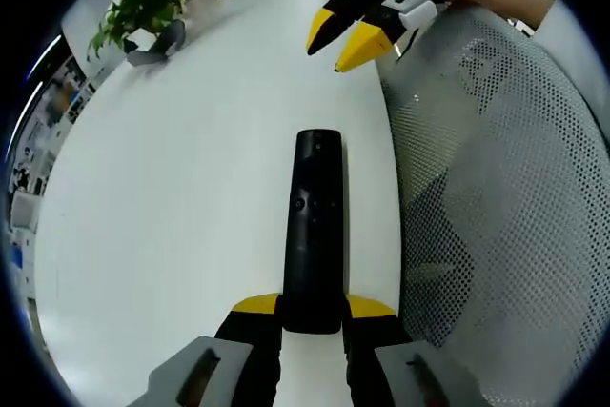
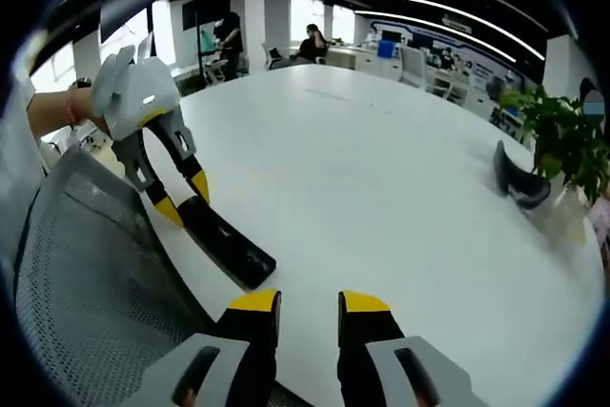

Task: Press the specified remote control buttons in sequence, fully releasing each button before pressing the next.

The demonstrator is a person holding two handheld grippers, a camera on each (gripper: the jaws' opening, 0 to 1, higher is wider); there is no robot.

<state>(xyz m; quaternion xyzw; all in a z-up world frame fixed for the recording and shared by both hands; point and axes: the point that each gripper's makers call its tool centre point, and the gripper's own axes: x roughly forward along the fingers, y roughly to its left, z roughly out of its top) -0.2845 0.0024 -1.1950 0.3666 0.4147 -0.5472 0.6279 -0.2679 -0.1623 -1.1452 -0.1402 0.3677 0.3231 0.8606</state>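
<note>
Black remote control (image 1: pixel 314 232) flat on white bench (image 1: pixel 191 188), near end pinched by left gripper (image 1: pixel 314 308) fingers. Right gripper (image 2: pixel 310 304) fingers apart, empty, beyond remote. Mesh chair (image 1: pixel 505 216) beside remote; potted plant (image 1: pixel 151 2) well away.

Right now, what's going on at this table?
A person is working a black remote control with two hand-held tongs on a white table. The left tongs grip the remote's near end, its far end pointing across the table. The right tongs hang above the table beside the remote, slightly apart and holding nothing, touching no button. A mesh chair back stands at the table's edge, and a potted plant sits on the far side.
</note>
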